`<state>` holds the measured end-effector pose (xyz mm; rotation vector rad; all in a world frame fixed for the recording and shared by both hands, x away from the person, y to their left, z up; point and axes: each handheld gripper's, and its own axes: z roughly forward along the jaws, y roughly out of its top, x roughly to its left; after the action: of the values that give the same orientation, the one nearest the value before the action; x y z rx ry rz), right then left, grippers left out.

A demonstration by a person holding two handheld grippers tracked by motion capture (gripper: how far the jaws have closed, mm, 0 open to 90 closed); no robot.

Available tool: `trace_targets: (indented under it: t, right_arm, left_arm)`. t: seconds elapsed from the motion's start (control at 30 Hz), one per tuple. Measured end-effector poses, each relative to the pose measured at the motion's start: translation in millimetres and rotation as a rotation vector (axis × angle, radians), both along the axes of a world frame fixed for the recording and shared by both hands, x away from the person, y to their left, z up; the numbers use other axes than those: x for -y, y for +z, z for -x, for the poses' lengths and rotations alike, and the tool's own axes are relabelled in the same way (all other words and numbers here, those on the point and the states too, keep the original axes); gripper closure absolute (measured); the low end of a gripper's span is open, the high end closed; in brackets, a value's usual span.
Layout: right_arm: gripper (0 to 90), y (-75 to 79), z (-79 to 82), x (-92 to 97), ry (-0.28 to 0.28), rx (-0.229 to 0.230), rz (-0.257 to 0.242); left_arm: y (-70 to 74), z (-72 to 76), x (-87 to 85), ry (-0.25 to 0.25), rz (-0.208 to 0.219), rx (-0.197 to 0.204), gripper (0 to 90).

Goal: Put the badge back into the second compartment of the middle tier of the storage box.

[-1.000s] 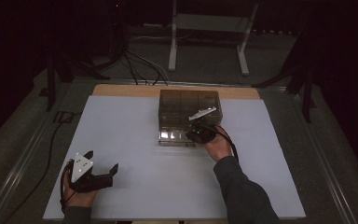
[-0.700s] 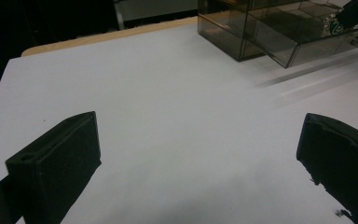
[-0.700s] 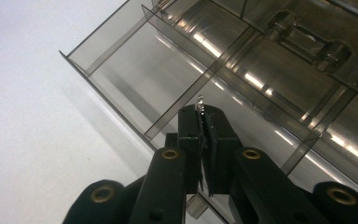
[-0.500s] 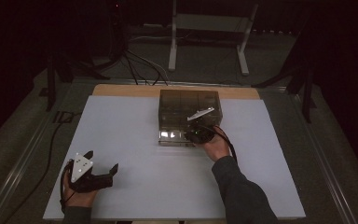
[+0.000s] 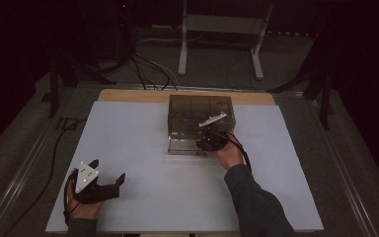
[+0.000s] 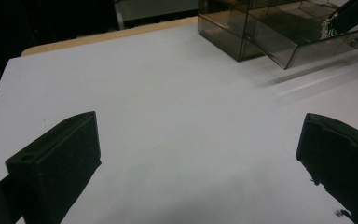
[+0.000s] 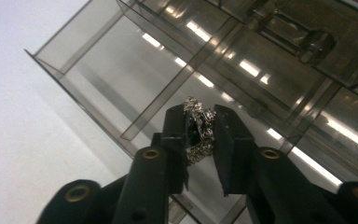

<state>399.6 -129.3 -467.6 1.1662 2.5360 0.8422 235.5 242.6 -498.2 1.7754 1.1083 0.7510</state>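
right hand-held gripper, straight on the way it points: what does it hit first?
Probably the floor of the pulled-out drawer of the smoky clear box. The right hand-held gripper, foil ball between its jaws, points into that compartment; depth is unclear.

Foil ball: crinkled, shiny metal foil. Drawer box: smoky clear plastic, glossy, smooth. Table sheet: matt white, smooth. Table edge: light wood. Gripper jaws: matt black plastic

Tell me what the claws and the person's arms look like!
Each claw is black. The left claw has two chunky, blocky jaws and a grey three-cornered plate on top with small dots on it. The right claw has the same grey plate, round screw holes along its jaws, and a dark cable looping by the wrist. The right arm wears a dark grey sleeve.
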Motion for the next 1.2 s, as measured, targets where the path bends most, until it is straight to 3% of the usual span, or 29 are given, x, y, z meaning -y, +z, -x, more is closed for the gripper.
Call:
trace_targets:
  t: [0.33, 0.63, 0.73, 0.77, 0.83, 0.97, 1.2]
  right_arm:
    - [61.7, 1.1, -1.8, 1.2, -0.029, 0.021, 0.001]
    - [44.5, 9.8, 0.2, 6.8, -0.059, 0.065, -0.066]
    - [30.2, 13.2, 0.6, 10.9, -0.083, 0.082, -0.116]
    - [30.2, 13.2, 0.6, 10.9, -0.083, 0.082, -0.116]
    - [19.6, 15.4, 1.5, 14.0, -0.102, 0.104, -0.146]
    - [9.0, 19.6, 3.1, 18.2, -0.127, 0.128, -0.180]
    - [0.0, 23.8, 4.3, 22.7, -0.124, 0.132, -0.221]
  left_arm:
    - [0.0, -0.1, 0.1, -0.001, 0.000, 0.000, 0.6]
    - [0.0, 0.0, 0.1, 0.000, -0.001, 0.000, 0.6]
    - [0.1, 0.0, -0.1, 0.000, -0.001, 0.001, 0.6]
    - [0.1, 0.0, -0.1, 0.000, -0.001, 0.001, 0.6]
    - [0.1, 0.1, 0.1, 0.000, -0.002, 0.001, 0.6]
    - [0.1, 0.1, 0.1, 0.000, -0.002, 0.001, 0.6]
    - [0.1, 0.1, 0.2, 0.000, -0.002, 0.002, 0.6]
